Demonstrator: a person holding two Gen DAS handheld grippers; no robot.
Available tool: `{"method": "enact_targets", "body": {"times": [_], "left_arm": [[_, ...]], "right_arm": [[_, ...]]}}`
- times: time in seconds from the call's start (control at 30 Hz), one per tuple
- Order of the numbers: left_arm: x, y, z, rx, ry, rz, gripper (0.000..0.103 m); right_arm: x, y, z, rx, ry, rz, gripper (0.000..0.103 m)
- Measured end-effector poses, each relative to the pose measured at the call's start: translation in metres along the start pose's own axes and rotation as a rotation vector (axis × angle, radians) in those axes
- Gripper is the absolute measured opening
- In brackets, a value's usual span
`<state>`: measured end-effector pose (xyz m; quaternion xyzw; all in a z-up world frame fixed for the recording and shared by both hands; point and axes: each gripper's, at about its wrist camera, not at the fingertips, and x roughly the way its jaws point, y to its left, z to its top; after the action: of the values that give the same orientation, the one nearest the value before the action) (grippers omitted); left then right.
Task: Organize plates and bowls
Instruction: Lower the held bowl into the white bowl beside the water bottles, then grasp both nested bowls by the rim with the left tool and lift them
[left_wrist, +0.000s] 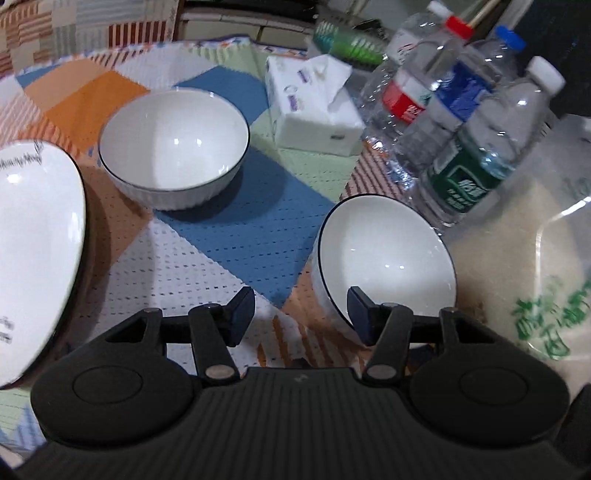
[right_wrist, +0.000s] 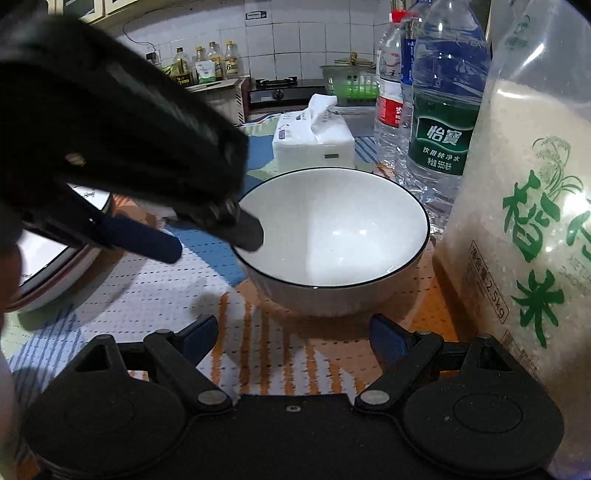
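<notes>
The left gripper (left_wrist: 301, 314) is open, its two dark blue pads (left_wrist: 242, 314) spread wide with clear space between them. In its own camera view it points forward and slightly downward, black linkage arms angled outward from the ribbed body. In the right wrist view the same left gripper (right_wrist: 216, 236) reaches in from the upper left, tilted down to the right, one fingertip (right_wrist: 249, 232) lying over a bowl's rim and the other outside it. The right gripper (right_wrist: 291, 338) is also open, blue pads (right_wrist: 388, 341) held far apart, pointing forward, level and low.
</notes>
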<state>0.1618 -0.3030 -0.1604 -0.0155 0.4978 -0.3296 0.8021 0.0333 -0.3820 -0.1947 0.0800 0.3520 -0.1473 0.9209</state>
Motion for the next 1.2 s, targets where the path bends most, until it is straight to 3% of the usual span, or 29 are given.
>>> {"method": "enact_targets", "body": {"times": [0.07, 0.1, 0.2, 0.37, 0.6, 0.73, 1.2], "left_arm": [[0.004, 0.005, 0.002, -0.019, 0.035, -0.085, 0.024], [0.005, 0.007, 0.004, -0.032, 0.048, -0.120, 0.019], [0.007, 0.013, 0.010, -0.081, 0.094, -0.135, 0.015], [0.004, 0.016, 0.010, -0.058, 0.137, -0.108, 0.010], [-0.008, -0.002, 0.009, 0.102, 0.188, -0.013, 0.010], [-0.030, 0.002, 0.011, 0.096, 0.170, -0.021, 0.010], [-0.138, 0.036, -0.021, 0.017, 0.090, -0.040, 0.012]], "right_arm": [[0.004, -0.001, 0.000, 0.004, 0.004, -0.004, 0.092], [0.005, -0.001, 0.000, 0.003, 0.006, -0.009, 0.092], [0.007, 0.002, 0.000, -0.031, 0.001, -0.033, 0.092], [0.008, 0.002, 0.002, -0.074, -0.013, -0.041, 0.092], [0.015, 0.002, 0.010, -0.131, 0.010, -0.005, 0.096], [0.006, -0.002, 0.011, -0.103, -0.023, 0.054, 0.096], [-0.063, 0.035, 0.002, -0.214, -0.179, 0.245, 0.098]]}}
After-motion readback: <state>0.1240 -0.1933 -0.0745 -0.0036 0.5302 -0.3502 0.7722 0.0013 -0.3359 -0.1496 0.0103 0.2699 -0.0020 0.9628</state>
